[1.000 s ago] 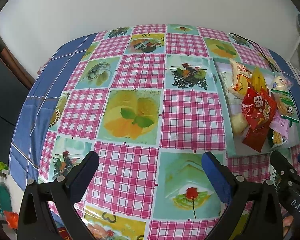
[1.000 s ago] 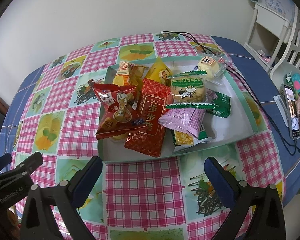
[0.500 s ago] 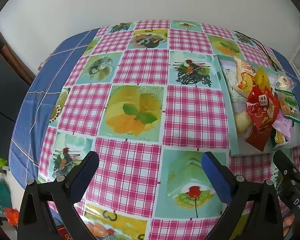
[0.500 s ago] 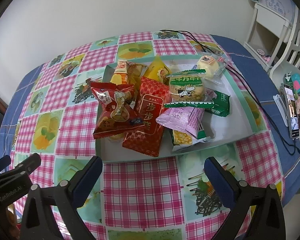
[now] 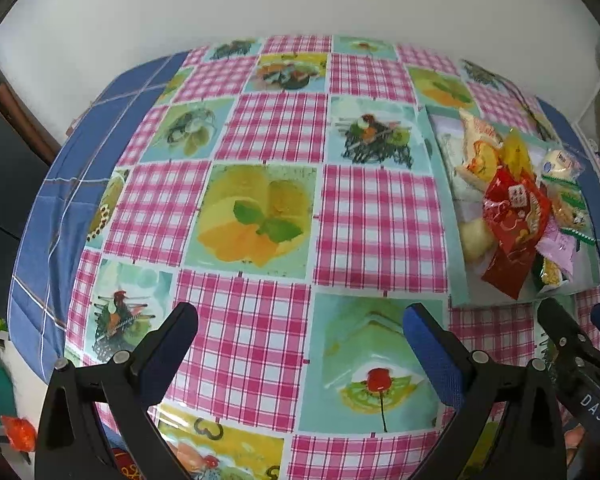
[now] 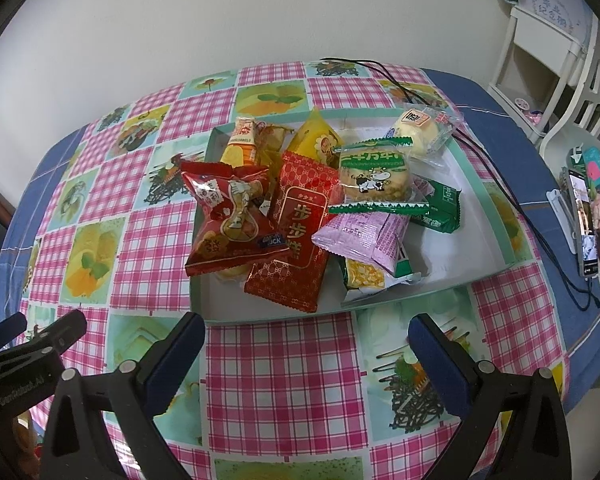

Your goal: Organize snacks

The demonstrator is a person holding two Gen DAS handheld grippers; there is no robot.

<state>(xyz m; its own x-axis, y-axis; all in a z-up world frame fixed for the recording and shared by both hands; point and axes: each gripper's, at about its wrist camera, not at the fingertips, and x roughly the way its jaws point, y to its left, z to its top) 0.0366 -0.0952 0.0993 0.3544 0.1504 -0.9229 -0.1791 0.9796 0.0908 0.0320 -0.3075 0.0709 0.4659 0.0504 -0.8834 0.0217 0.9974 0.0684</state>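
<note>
Left gripper [image 5: 300, 344] jaws wide apart, nothing between them; bare tablecloth [image 5: 260, 208] ahead, the whole left half of the worktop free. Right gripper [image 6: 306, 346] also spread wide over bare cloth, just short of the tray's [image 6: 484, 196] near wall. Tray's left and middle are piled with overlapping snack packets [image 6: 300, 216]; its right part shows bare floor. Black cable [image 6: 496, 184] runs past the tray's right wall; phone [image 6: 582, 220] sits near the worktop's right edge.
</note>
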